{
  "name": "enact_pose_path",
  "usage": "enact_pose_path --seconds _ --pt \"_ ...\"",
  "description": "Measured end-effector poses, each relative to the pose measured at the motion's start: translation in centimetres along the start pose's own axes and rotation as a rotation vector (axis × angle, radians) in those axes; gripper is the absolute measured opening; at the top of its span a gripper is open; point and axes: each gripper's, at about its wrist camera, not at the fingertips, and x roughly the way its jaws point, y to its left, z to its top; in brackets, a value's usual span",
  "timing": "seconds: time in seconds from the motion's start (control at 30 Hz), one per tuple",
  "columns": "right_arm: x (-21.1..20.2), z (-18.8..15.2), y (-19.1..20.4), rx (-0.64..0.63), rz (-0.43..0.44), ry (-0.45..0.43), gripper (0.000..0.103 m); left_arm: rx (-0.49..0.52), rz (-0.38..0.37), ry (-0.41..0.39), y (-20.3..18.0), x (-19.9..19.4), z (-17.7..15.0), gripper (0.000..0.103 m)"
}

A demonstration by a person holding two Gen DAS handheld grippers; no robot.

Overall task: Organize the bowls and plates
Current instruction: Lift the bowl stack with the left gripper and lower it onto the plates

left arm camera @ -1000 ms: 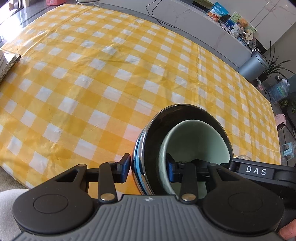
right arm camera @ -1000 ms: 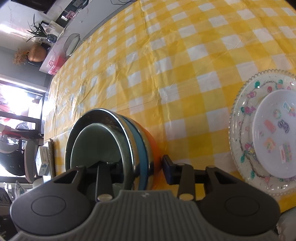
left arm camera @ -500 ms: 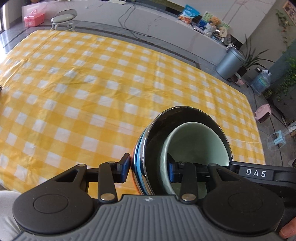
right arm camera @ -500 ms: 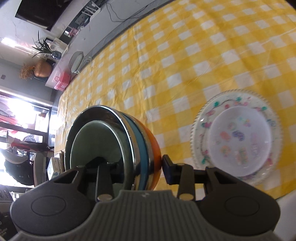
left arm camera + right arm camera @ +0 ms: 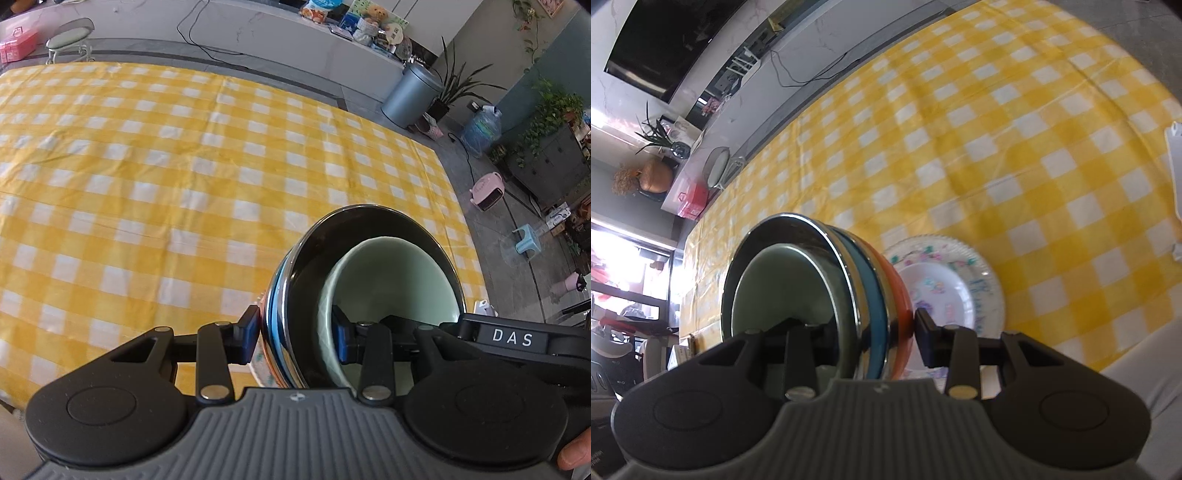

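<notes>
Both claws gripped the stack of bowls (image 5: 369, 280) by opposite rims, left claw (image 5: 295, 334) and right claw (image 5: 875, 332) sharing its weight, holding it above the plates (image 5: 945, 291) on the tabletop (image 5: 184, 177), probably to set it there.

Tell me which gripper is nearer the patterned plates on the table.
Right. The right gripper, clamped on the bowl stack, has the patterned plates just beyond its fingertip. The left gripper shows only a sliver of them.

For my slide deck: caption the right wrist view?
Right gripper clamps nested bowl stack above patterned plates on checked tablecloth.
</notes>
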Motion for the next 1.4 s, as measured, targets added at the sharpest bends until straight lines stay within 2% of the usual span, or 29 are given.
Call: enact_pose_path --seconds 0.6,1.27,1.4 --pt "2.0 0.6 -3.5 0.046 -0.019 0.040 0.037 -0.022 -0.004 0.055 -0.8 2.9 -0.8 0.044" --pt "3.0 0.6 -3.7 0.037 -0.026 0.045 0.037 -0.021 -0.009 0.071 -0.2 3.8 -0.9 0.044" --pt "3.0 0.5 -3.5 0.031 -0.027 0.034 0.042 -0.021 -0.023 0.079 -0.1 3.9 -1.0 0.047"
